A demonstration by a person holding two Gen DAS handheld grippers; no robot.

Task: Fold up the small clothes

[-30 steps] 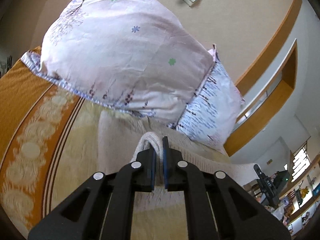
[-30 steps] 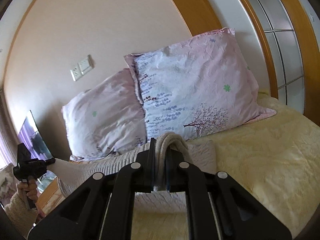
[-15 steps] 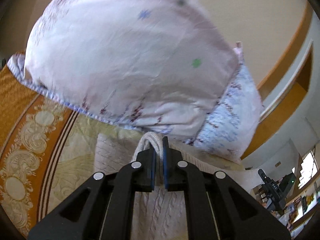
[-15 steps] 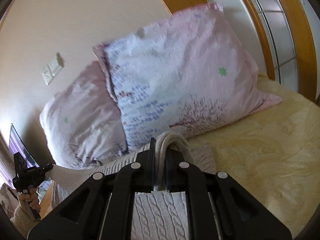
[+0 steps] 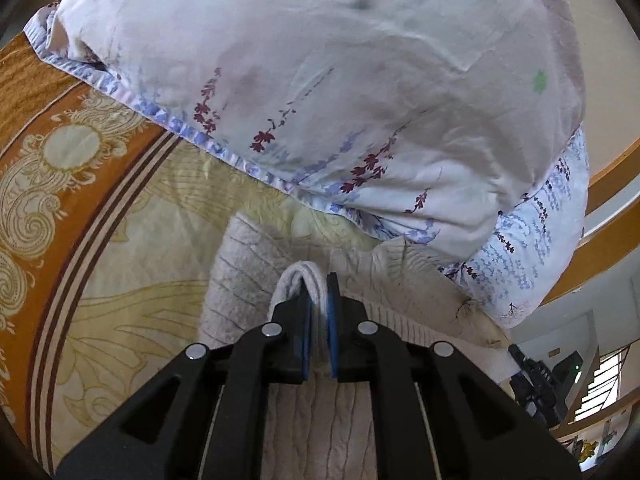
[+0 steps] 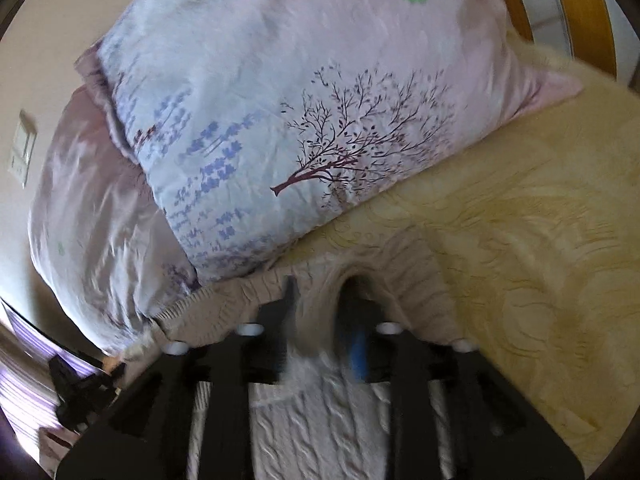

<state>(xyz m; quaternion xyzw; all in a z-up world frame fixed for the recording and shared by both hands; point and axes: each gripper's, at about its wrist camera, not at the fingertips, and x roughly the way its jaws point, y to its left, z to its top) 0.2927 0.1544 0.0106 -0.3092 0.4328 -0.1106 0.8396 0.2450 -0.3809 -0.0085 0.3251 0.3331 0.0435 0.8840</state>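
Observation:
A cream cable-knit sweater (image 5: 244, 280) lies on the bed just below the pillows. My left gripper (image 5: 319, 292) is shut on a pinched fold of its edge, low over the bedspread. In the right wrist view the sweater (image 6: 320, 420) lies under the tool. My right gripper (image 6: 320, 300) is blurred; its jaws stand a little apart with the knit fold still between them. The far sweater edge lies on the bed near the pillows.
Two pink floral pillows (image 5: 340, 80) (image 6: 300, 120) stand close in front of both grippers. The yellow patterned bedspread (image 6: 520, 260) has an orange border (image 5: 48, 152) on the left. A wooden window frame (image 6: 584, 8) is at the right.
Both grippers have carried the sweater's edge forward and down toward the pillows. The lifted cloth now lies on the bed. The right jaws have spread a little.

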